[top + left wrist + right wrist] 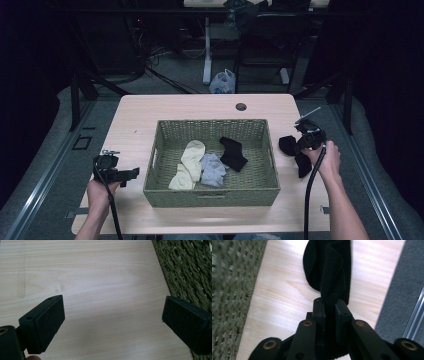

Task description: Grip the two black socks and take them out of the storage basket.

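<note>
Right gripper (329, 308) clamped on one black sock (329, 270) right of the woven basket (210, 192), left gripper (112, 320) jaws apart over the desk (100, 277), four socks in basket: two cream, one grey, one black

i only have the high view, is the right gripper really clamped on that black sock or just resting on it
Observer: Clamped. In the right gripper view the right gripper has both jaws pinched on a fold of the black sock.
Operator: is the sock off the table
Observer: Cannot tell; it hangs out from the jaws over the table, between the basket and the table's edge.
Operator: and the left gripper, anything in it
Observer: Nothing. The left gripper has its jaws wide apart over bare wood, with the basket's wall to one side.
</note>
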The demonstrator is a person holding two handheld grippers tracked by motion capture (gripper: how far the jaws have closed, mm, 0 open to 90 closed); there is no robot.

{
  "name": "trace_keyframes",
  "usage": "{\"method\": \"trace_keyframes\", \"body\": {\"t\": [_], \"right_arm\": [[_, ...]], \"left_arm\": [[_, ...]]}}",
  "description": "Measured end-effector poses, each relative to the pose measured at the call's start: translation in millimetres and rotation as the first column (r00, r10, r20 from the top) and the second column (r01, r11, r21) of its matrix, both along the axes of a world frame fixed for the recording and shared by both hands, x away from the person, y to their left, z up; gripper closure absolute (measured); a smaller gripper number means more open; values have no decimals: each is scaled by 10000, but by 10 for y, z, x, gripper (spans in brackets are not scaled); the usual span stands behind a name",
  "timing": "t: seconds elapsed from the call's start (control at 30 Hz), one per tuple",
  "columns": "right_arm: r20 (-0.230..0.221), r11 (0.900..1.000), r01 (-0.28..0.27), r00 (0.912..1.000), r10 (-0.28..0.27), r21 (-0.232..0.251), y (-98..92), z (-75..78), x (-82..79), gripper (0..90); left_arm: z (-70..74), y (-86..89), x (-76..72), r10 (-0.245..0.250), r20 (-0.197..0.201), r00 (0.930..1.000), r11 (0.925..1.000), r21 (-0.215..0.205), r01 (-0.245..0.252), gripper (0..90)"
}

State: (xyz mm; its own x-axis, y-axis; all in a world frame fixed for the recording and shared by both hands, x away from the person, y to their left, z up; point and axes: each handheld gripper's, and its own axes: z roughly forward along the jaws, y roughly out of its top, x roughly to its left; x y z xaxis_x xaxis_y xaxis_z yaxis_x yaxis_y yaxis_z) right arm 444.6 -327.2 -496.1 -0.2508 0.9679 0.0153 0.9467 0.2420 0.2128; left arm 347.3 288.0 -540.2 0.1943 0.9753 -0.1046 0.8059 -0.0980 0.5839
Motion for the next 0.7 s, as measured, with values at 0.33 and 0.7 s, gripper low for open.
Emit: {"method": "trace_keyframes", "body": {"t": [0.33, 0.7], "right_arm": [[666, 9999, -137, 9977, 136, 14, 52, 377, -33, 369], [1749, 9876, -1560, 9730, 1504, 184, 435, 1168, -163, 58]], "left_arm": [[2, 2, -10, 49, 17, 10000, 10000, 7, -49, 44], [2, -2, -4, 20, 0, 10000, 10000, -11, -20, 45]]}}
